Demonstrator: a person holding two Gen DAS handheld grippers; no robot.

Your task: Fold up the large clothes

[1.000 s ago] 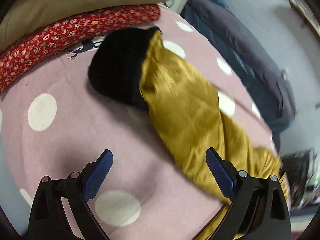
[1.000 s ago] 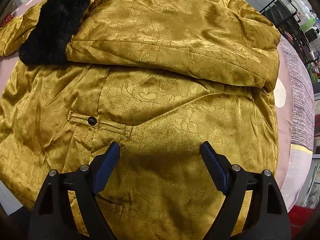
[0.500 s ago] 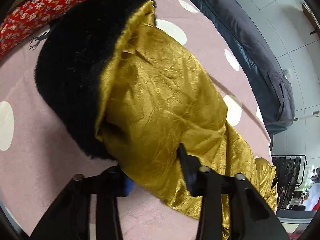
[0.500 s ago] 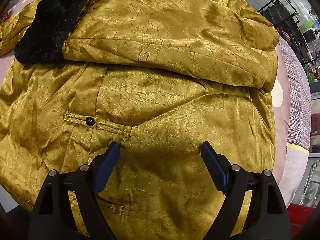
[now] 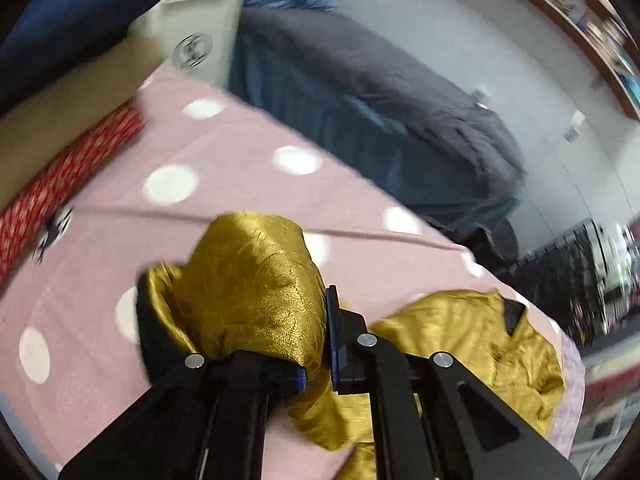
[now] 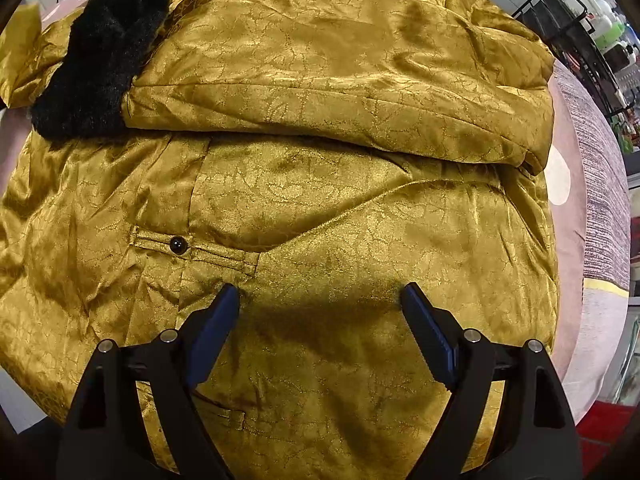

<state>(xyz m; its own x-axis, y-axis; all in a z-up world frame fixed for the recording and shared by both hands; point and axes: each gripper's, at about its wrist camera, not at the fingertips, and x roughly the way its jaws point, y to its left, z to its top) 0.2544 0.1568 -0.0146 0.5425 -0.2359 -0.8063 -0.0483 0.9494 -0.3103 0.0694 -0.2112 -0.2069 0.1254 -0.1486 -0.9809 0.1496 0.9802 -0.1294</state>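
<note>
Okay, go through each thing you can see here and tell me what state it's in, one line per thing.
Left hand-held gripper: shut on the sleeve, lifted above the bedspread.
Sleeve: bunched between the fingers, black fur cuff at its end.
Right hand-held gripper: open, over the jacket, holding nothing.
Jacket: spread flat, other sleeve folded across it.
Pocket button: fastened.
Bedspread: flat under the jacket.

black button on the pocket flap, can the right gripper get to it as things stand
Probably yes. The right gripper hovers with jaws open over the gold jacket, and the black button lies exposed just ahead and left of it, with no fold or the black fur cuff covering it.
</note>
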